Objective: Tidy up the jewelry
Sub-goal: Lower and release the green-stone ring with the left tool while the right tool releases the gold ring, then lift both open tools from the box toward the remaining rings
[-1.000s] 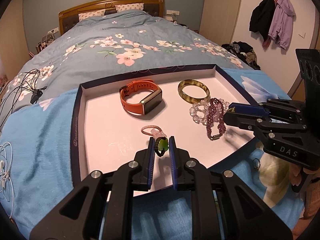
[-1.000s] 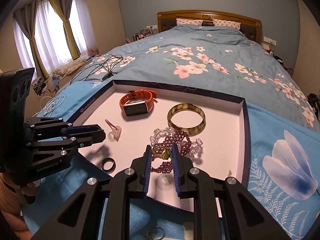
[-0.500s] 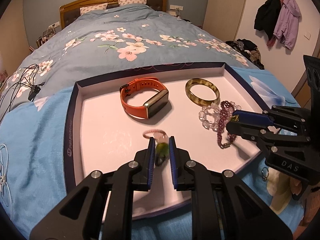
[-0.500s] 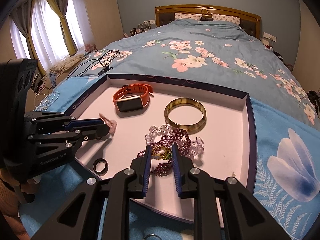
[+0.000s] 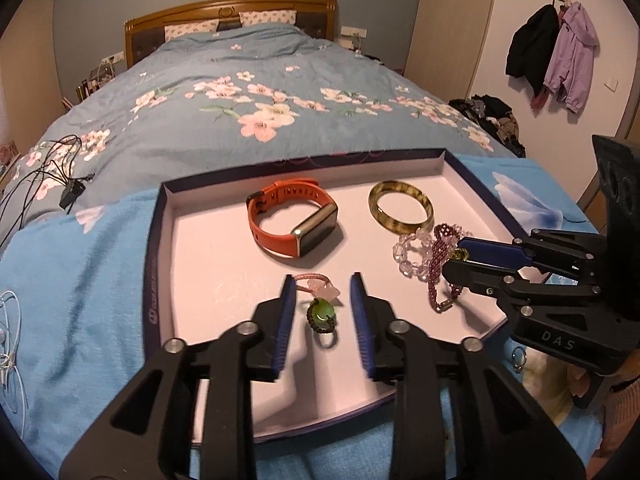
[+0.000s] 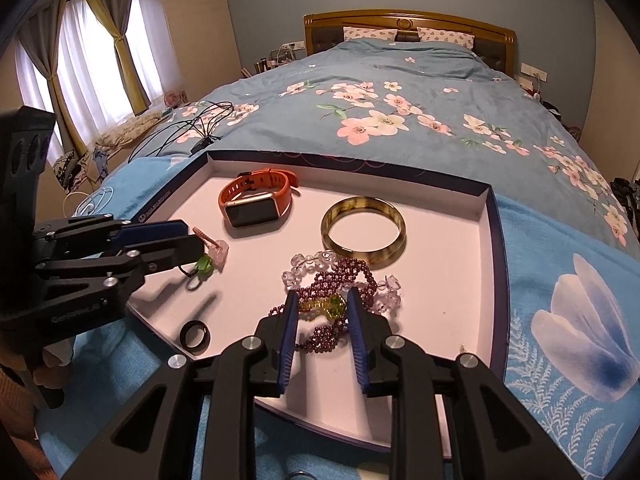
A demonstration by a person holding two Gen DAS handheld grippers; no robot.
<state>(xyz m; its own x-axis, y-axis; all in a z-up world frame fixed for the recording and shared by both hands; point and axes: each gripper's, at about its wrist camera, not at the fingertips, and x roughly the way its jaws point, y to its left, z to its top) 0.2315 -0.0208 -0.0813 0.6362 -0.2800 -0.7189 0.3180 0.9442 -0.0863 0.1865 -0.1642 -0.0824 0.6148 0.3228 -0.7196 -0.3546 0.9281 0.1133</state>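
A shallow pink-lined tray [image 5: 208, 280] [image 6: 448, 264] lies on the bed. My left gripper [image 5: 322, 292] is open, with a green-stone ring [image 5: 321, 316] [image 6: 203, 266] lying on the tray between its fingers, next to a pink charm [image 5: 320, 284]. My right gripper [image 6: 321, 304] is open around a green-and-gold beaded piece [image 6: 332, 306] that rests on a purple bead bracelet [image 6: 344, 280] [image 5: 444, 248]. An orange watch [image 5: 294, 222] [image 6: 256, 200], an amber bangle [image 5: 401, 206] [image 6: 363, 230] and a clear bead bracelet [image 5: 412, 250] also lie in the tray.
A black ring [image 6: 195, 334] lies near the tray's front left corner. A small metal ring [image 5: 519, 358] lies on the blue blanket outside the tray. Black cables [image 5: 40, 184] and white earphones [image 5: 8, 344] lie on the bed to the left.
Both grippers have opened. The left one let the green-stone ring down onto the tray; the right one released the green-and-gold piece onto the purple beads.
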